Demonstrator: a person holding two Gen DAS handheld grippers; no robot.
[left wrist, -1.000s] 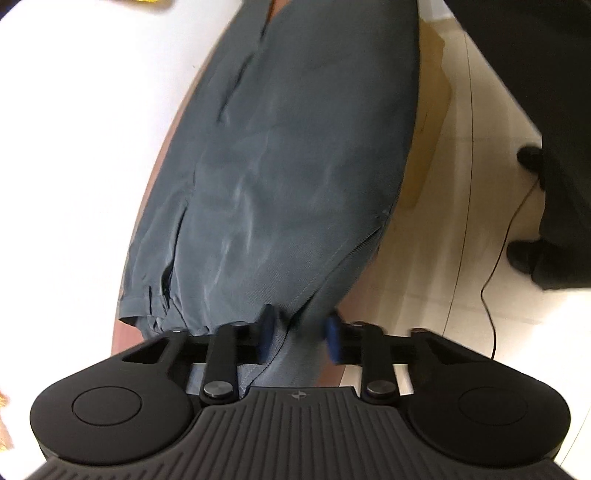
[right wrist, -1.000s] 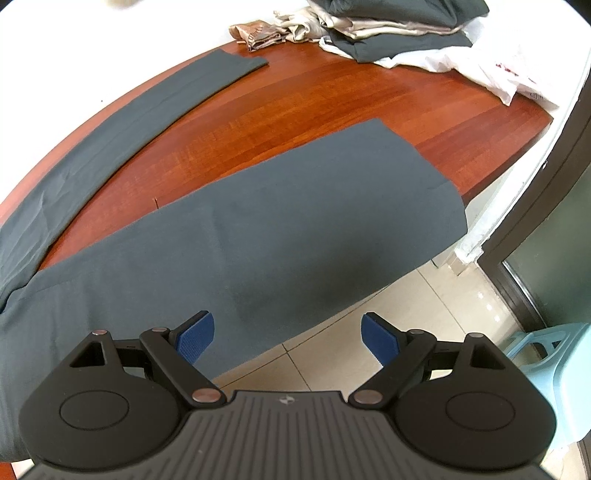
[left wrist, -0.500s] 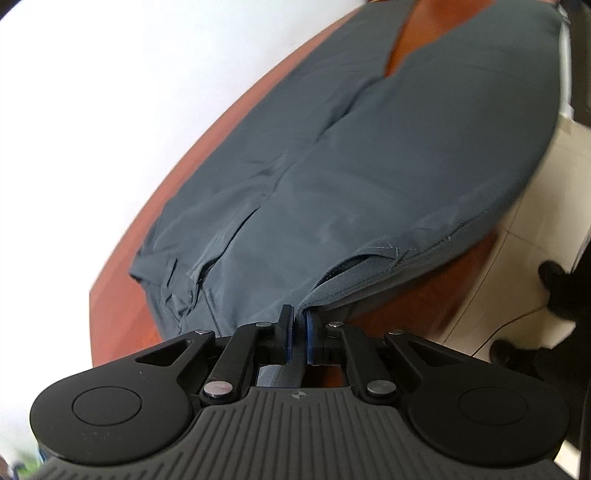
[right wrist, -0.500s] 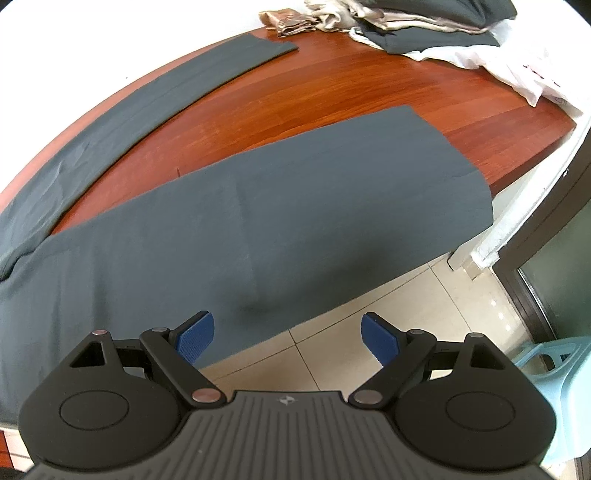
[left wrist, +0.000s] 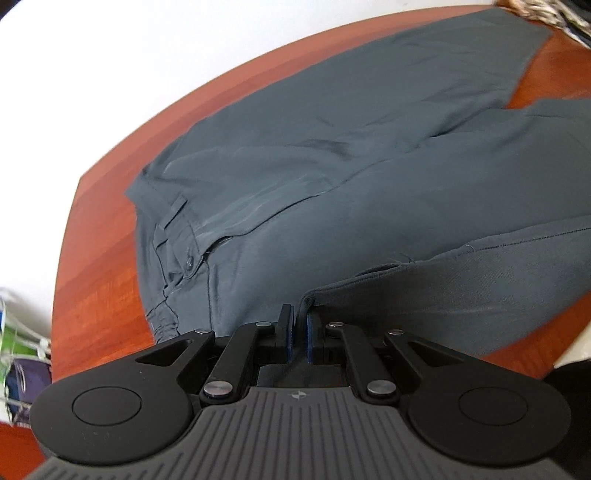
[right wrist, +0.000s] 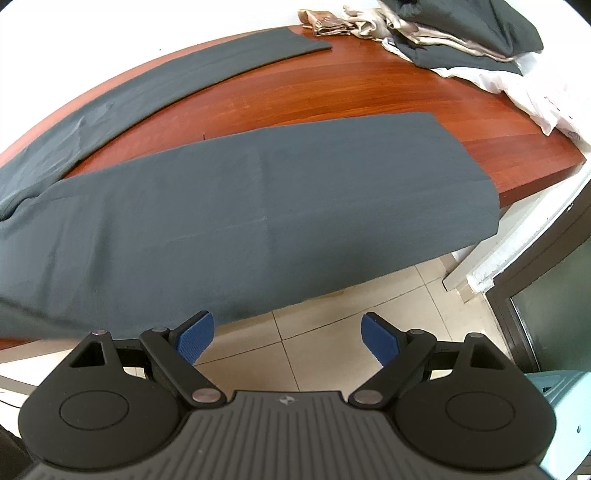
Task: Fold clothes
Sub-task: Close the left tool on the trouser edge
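Reddish wooden worktop point(right wrist: 369, 92), grey trousers point(left wrist: 332, 184) spread across it. Left claw point(left wrist: 299, 328) is pinched tight on the waistband corner; right claw point(right wrist: 286, 338) gapes empty off the near leg's edge. Best lift evenly, keeping seams aligned.

Bare tabletop point(right wrist: 332, 88) between trouser legs point(right wrist: 240, 221); clothes pile point(right wrist: 461, 33) beyond.
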